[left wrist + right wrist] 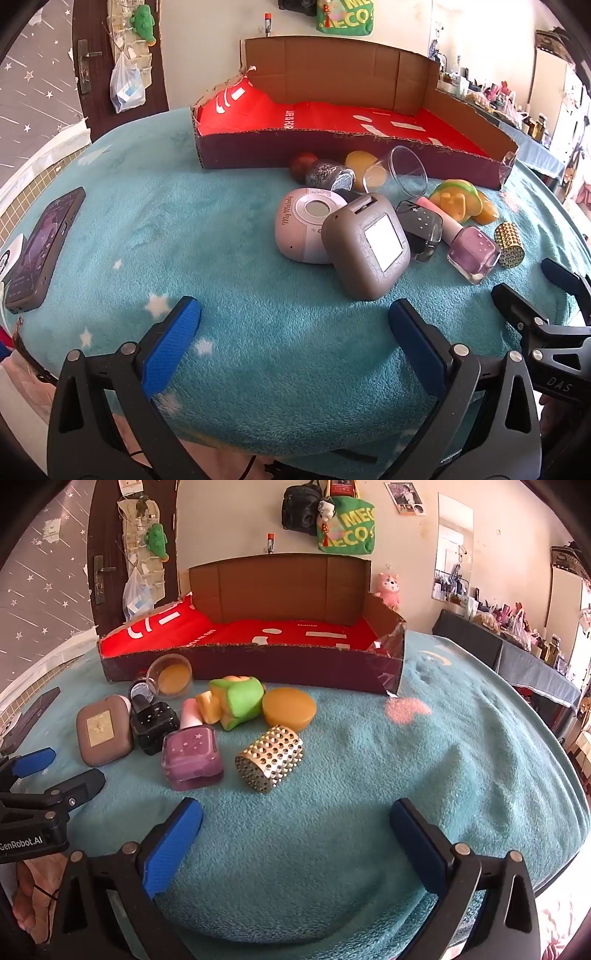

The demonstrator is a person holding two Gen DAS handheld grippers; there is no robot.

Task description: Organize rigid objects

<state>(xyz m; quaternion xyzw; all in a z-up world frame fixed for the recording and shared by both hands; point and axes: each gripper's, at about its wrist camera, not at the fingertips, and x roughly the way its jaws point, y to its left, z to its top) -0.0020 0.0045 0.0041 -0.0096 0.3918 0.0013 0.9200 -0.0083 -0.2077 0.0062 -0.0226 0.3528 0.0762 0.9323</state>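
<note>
Both grippers hover with fingers spread wide and empty over the teal fleece-covered table [369, 775]. The gold perforated metal cylinder [269, 759], lying on its side, sits at eleven o'clock from the right gripper [295, 834], nearer than the left gripper [294, 334].

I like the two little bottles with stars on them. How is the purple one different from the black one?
The purple bottle is see-through lilac; the black bottle is dark and you cannot see into it. The purple bottle has a pale pink cap, the black bottle a black one. In the right wrist view the purple bottle lies nearer the camera, the black bottle behind it. Both are squarish, starry, and lie on the blue blanket.
</note>
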